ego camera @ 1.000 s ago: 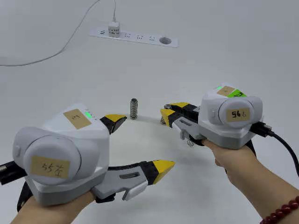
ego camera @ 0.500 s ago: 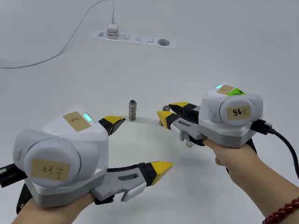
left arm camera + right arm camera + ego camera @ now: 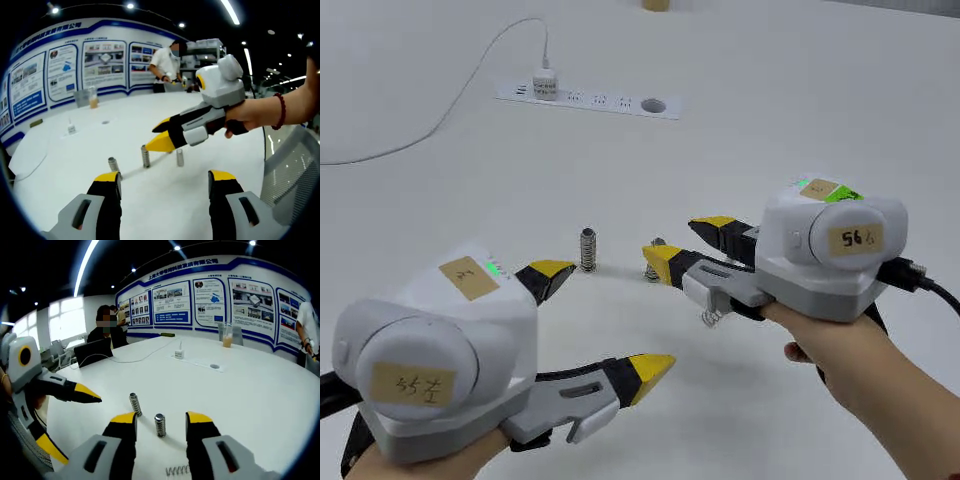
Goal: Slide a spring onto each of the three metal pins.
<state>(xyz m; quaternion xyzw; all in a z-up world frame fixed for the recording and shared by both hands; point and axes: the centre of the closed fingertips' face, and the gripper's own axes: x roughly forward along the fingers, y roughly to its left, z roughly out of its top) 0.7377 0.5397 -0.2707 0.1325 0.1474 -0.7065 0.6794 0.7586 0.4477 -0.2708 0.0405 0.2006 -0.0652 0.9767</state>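
On the white table [image 3: 740,120], the loose spring [image 3: 177,470] lies flat just below my right gripper [image 3: 161,417], near two spring-clad pins [image 3: 135,404]. Right and left gripper [image 3: 164,175] both gape, holding nothing. I judge the spring light, squashy and prone to roll, so I'd pinch it gently mid-coil.

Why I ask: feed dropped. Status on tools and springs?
Left tool and right tool open, empty. Small coiled metal spring loose on white table, under right tool. Nothing blocking.

The left hand-held gripper [image 3: 608,318] and right hand-held gripper [image 3: 682,240] hover, jaws apart.
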